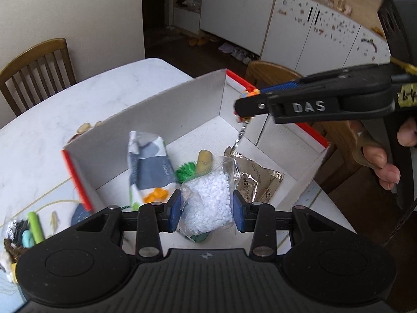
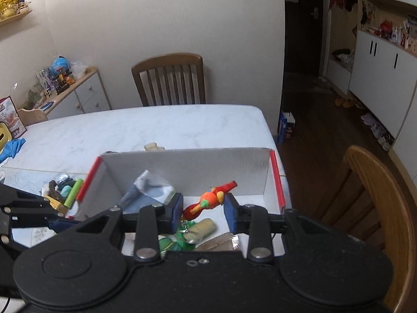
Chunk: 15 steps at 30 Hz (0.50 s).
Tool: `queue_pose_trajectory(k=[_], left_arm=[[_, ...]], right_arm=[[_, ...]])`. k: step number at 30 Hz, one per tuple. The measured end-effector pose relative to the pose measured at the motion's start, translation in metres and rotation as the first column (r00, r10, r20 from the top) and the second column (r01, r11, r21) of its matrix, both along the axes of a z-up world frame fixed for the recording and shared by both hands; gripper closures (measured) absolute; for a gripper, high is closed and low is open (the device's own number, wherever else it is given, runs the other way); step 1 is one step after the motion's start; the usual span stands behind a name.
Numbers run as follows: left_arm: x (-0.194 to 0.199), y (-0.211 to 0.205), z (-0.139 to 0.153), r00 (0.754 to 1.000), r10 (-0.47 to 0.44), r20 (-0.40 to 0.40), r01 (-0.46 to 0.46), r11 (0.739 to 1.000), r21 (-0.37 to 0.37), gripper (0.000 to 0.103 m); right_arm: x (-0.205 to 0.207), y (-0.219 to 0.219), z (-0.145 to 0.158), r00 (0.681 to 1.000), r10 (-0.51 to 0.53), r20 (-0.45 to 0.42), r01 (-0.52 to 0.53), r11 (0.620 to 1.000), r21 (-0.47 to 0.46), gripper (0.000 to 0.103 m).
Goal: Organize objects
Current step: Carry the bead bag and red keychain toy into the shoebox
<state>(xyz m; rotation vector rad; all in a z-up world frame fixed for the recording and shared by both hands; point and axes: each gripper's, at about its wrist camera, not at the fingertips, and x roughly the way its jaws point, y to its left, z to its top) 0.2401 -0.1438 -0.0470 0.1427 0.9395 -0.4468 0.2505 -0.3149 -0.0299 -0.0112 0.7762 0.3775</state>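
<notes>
A white cardboard box (image 1: pixel 156 120) with red edges stands open on the marble table (image 1: pixel 104 88). My left gripper (image 1: pixel 207 208) is shut on a clear bag of white beads (image 1: pixel 208 195), held over the box's near side. My right gripper (image 1: pixel 243 105) reaches in from the right above the box, shut on an orange and red toy keychain (image 2: pixel 212 198) whose metal chain (image 1: pixel 241 133) dangles below. In the right wrist view that toy sits between the blue pads of the right gripper (image 2: pixel 203 208), over the box (image 2: pixel 187 167). The left gripper (image 2: pixel 61 220) shows at the left edge.
Inside the box lie a grey, white and orange packet (image 1: pixel 148 167), a green fuzzy item (image 1: pixel 185 172), a beige cylinder (image 1: pixel 204 160) and brown foil sachets (image 1: pixel 258 180). Left of the box is a pile of small things with a green stick (image 1: pixel 35 227). Wooden chairs (image 2: pixel 169 78) stand around the table.
</notes>
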Motion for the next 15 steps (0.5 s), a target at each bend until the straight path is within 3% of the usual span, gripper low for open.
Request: queue_pose_trajectory(k=[15], left_arm=[[0.050,-0.046,-0.038,0.998,0.031,-0.053,-0.025,0.992,0.122,0.064]], right_arm=[[0.054,0.000,-0.043,0.992,0.046,-0.117,-0.047,0.999,-0.010,0.070]])
